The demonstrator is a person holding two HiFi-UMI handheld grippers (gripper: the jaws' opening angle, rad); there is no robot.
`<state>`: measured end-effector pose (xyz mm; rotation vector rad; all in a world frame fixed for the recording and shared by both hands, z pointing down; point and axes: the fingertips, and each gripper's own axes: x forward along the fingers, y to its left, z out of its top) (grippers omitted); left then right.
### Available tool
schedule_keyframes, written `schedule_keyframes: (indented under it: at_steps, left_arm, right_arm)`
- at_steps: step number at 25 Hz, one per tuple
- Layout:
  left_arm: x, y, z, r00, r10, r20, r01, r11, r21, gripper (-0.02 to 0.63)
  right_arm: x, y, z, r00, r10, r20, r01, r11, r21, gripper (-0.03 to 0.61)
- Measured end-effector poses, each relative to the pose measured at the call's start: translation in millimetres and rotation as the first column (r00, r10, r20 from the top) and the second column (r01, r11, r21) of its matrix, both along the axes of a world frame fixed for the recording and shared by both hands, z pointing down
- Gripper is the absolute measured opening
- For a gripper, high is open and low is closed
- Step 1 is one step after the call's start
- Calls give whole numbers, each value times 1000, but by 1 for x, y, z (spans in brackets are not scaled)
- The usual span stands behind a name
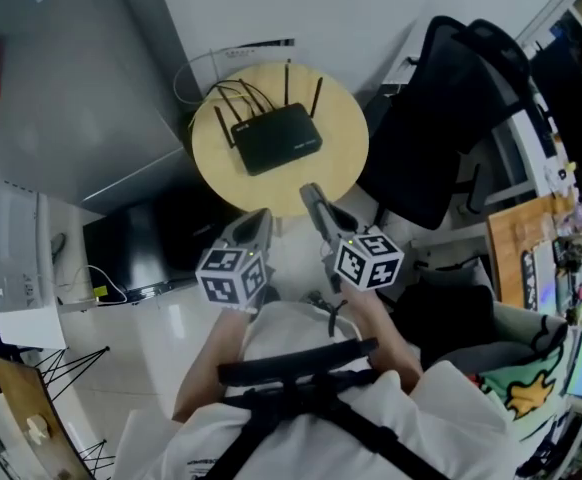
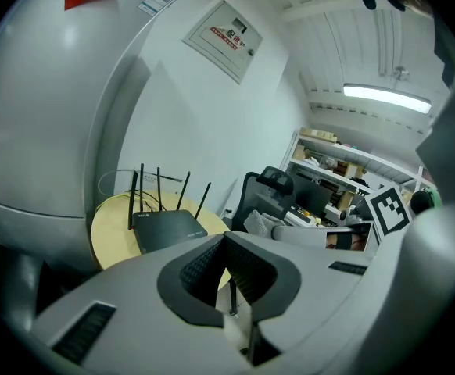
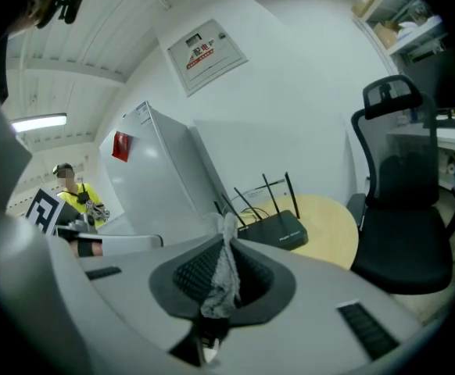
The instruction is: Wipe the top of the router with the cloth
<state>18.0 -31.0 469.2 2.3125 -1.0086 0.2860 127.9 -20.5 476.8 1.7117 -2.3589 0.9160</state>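
- On a round wooden table (image 1: 343, 163) lies the black router (image 1: 276, 138), near its middle, antennas raised.
- Short of the table, the right gripper (image 3: 226, 225) has its jaws clamped on a grey cloth (image 3: 226, 276), well apart from the router.
- Just beside it, the left gripper (image 2: 223, 238) has its jaws together, with nothing between them.
- A black chair (image 1: 441, 128) stands right of the table.
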Motion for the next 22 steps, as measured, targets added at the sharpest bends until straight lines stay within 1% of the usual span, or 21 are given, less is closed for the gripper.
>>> schedule_keyframes:
  at_steps: [4, 9, 13, 22]
  left_arm:
    - [-4, 11, 2, 1000, -26, 11, 26, 1000, -2, -3]
    - [-4, 12, 1, 1000, -30, -1, 30, 1000, -1, -3]
    - [-2, 8, -4, 1000, -19, -5, 20, 1000, 10, -3]
    - [12, 2, -7, 1000, 17, -5, -17, 1000, 19, -3]
  right_arm:
    - [-6, 5, -2, 1000, -31, -5, 31, 999, 12, 35]
    - [-3, 4, -6, 1000, -26, -13, 26, 999, 25, 35]
    - [-3, 5, -8, 1000, -15, -9, 15, 1000, 27, 35]
    - [12, 1, -14, 1000, 19, 2, -19, 999, 43, 35]
